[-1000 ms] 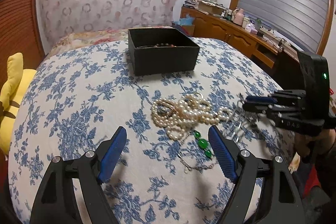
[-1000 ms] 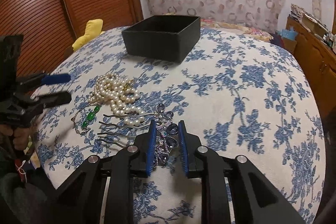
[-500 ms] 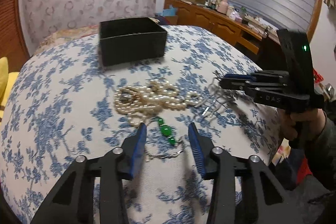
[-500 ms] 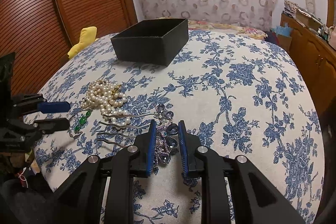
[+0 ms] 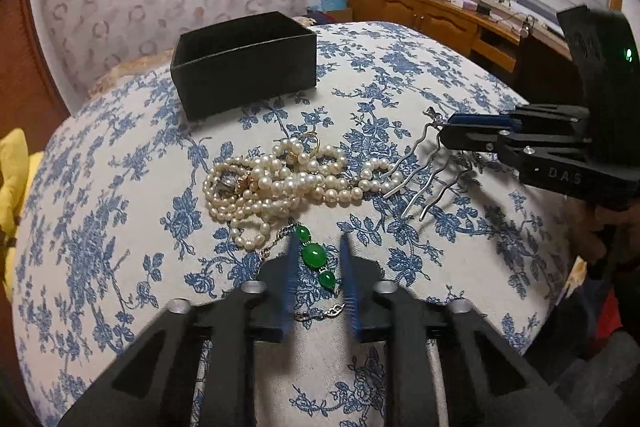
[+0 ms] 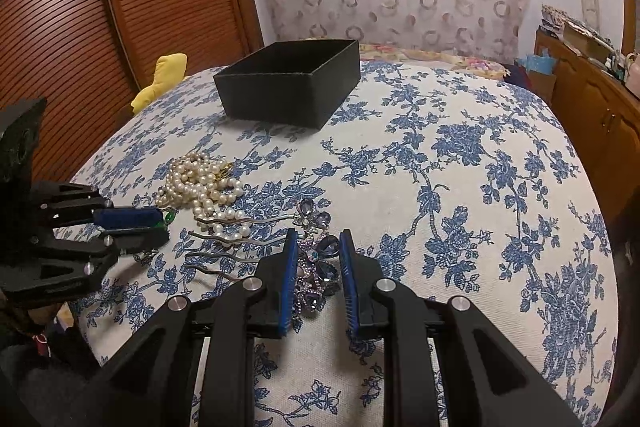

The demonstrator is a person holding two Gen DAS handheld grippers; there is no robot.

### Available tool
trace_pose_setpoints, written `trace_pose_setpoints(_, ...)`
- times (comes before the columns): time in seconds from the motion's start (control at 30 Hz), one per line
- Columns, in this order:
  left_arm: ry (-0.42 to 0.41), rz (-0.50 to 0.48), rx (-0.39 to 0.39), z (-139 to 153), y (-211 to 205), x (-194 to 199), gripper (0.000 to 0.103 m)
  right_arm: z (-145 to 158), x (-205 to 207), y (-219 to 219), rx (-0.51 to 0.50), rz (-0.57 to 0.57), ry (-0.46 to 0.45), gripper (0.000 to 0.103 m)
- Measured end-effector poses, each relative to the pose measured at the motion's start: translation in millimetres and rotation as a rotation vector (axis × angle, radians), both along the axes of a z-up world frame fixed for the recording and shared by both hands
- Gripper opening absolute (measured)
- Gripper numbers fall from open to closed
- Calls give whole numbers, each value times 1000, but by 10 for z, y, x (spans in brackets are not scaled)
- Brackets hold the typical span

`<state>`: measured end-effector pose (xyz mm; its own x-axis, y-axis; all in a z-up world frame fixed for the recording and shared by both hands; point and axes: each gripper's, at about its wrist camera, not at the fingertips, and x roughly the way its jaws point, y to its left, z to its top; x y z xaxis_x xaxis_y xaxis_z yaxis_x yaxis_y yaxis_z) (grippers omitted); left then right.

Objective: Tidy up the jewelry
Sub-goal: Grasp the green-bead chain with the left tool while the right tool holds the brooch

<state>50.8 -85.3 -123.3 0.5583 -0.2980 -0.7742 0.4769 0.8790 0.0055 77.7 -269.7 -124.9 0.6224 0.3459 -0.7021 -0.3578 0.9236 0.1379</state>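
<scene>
Lying on a blue-floral cloth over a bed: tangled pearl strands, glossy green oval stones on a fine silver chain, wavy metal comb prongs. Left tool, ribbed blue pads nearly together, straddles the green pendant; clamped or not, cannot tell. Right-wrist view alone shows the hair comb with its purple crystal flowers, between the right tool's narrowed pads; contact unclear. Matte black box sits beyond.

Glossy pearls, matt black box
</scene>
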Motion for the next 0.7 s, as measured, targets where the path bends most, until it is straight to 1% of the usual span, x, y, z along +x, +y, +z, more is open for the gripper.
trace_pose_setpoints(0.1,-8,-17,5,2,-25,-23,12,7,-9,-13,3,-2,0,23)
trace_pose_setpoints(0.33,-16,-6,-64,115,65,-16,12,16,7,-22,3,-1,8,23)
trace_pose_setpoints(0.57,-42,4,-90,215,123,-3,12,27,-11,-17,-2,-2,2,23)
trace_pose_setpoints(0.7,-73,-2,-110,337,133,-20,12,122,-20,-25,4,-5,-14,23)
